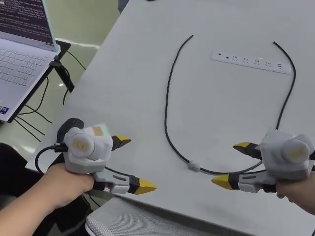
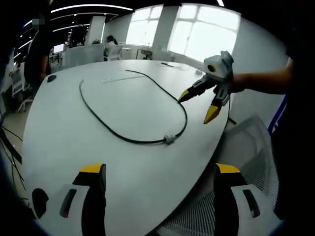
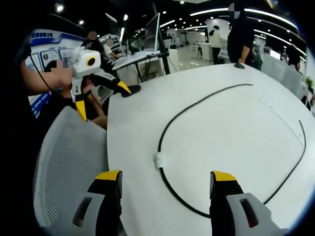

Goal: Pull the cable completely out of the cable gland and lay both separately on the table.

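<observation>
Cable (image 1: pixel 166 98) lies in a big U on the white table (image 1: pixel 123 88). The little white cable gland (image 1: pixel 194 166) is on it near the front edge, between the left gripper (image 1: pixel 141 163) and right gripper (image 1: pixel 225 163). Both sets of jaws are wide apart, holding nothing. A power strip (image 1: pixel 251 62) sits between the cable's ends, a laptop (image 1: pixel 19 49) off left.

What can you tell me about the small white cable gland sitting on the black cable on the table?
The small white cable gland is a stubby, pale, plastic-looking fitting, too small to show threads or a nut. The thin black cable runs through it at the bottom of the cable's U-shaped loop, near the front edge of the white table, where it lies on its side. The open left gripper and open right gripper flank it, and neither touches it.
</observation>
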Demonstrator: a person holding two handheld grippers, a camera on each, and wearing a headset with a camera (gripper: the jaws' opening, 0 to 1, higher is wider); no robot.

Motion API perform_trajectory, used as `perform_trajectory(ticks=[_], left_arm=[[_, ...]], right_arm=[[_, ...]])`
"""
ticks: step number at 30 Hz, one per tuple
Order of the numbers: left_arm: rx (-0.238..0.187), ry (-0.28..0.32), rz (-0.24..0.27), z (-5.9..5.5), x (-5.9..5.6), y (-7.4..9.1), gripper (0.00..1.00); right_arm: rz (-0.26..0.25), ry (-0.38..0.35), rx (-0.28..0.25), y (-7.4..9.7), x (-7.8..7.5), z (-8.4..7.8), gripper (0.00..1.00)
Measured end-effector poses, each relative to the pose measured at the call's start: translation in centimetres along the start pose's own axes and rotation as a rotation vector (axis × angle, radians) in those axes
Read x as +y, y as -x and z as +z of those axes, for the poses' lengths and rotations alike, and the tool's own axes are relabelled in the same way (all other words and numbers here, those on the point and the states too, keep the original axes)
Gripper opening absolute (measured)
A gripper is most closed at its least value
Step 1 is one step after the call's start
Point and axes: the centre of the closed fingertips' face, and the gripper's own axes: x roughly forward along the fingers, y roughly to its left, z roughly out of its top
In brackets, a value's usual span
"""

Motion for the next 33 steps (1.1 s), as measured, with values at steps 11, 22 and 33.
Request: perform_trajectory(ticks=[11,22,33], left_arm=[[0.009,0.007,-0.008,-0.4,-0.1,-0.4,0.89],[0.011,0.011,-0.005,-0.7,0.4,-0.3,0.88],[0.018,0.014,-0.014,-1.0,0.6,-0.4,0.88]], right_arm=[[0.018,0.034,0.070,-2.3,0.1,0.0,0.62],[0.055,0.059,0.147,-4.4,0.8,-0.6,0.51],[0.090,0.062,0.211,-6.2,1.1,-1.6,0.34]])
